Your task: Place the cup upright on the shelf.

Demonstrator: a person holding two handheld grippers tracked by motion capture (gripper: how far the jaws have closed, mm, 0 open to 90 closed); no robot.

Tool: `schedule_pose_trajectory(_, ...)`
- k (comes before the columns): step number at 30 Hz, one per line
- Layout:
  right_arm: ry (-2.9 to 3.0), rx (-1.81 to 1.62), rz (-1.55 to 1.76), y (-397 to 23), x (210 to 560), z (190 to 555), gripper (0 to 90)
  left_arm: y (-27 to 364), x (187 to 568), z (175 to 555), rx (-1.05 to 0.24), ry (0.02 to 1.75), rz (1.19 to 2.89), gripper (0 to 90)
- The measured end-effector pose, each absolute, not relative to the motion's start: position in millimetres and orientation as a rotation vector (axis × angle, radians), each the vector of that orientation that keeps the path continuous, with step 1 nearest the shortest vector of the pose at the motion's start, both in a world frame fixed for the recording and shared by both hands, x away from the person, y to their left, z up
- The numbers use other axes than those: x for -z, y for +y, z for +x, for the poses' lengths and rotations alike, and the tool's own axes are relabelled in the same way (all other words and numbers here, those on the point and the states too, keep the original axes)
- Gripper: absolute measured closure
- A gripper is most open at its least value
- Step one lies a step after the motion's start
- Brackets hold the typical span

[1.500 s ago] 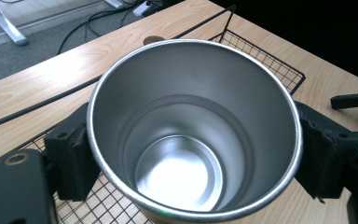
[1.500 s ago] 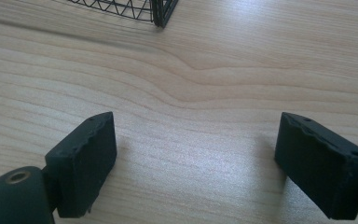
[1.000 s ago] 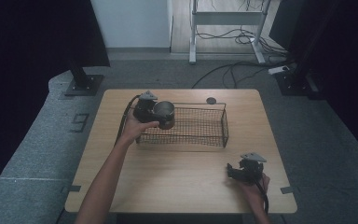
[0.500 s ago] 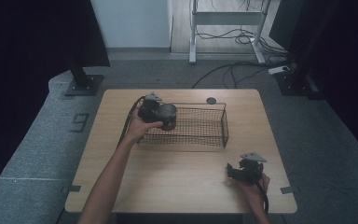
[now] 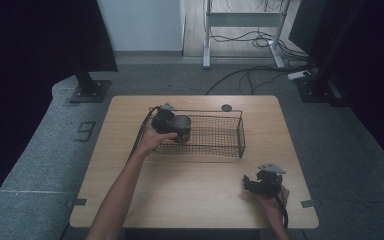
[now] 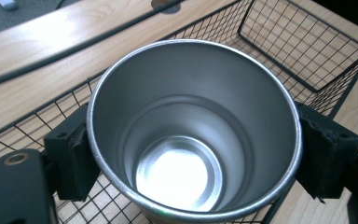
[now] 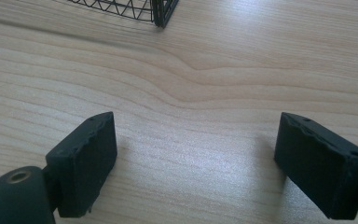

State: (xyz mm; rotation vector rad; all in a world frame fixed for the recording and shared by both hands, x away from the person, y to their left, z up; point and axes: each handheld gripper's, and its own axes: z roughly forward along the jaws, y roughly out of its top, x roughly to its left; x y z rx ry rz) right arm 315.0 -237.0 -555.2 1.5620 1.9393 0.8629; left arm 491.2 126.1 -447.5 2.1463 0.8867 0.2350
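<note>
A steel cup (image 6: 193,135) sits clamped between the black jaws of my left gripper (image 5: 172,125), its mouth facing the camera and nothing inside. In the high view the cup (image 5: 182,125) hangs over the left end of a black wire basket (image 5: 230,137). The basket mesh (image 6: 303,42) lies just beneath and beyond the cup. My right gripper (image 5: 250,182) rests low over the wooden table near its front right corner, jaws wide apart. In the right gripper view its fingers (image 7: 84,158) frame bare wood, with a basket corner (image 7: 161,11) far ahead.
The wooden table (image 5: 195,200) has bare room along its front and left. A small dark disc (image 5: 226,107) lies behind the basket near the far edge. A cable (image 5: 141,131) trails from the left gripper. Stands and floor cables surround the table.
My left gripper has carried the cup a little rightward and inward over the basket's left end. The right gripper has stayed put.
</note>
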Motion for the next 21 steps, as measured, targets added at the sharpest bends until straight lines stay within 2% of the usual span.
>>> schedule_pose_trajectory(21, 1.939, -0.863, 1.562, -237.0, 555.2, 315.0, 12.8, 123.8, 461.6, 500.9, -0.181, 0.951, 2.190, 14.7)
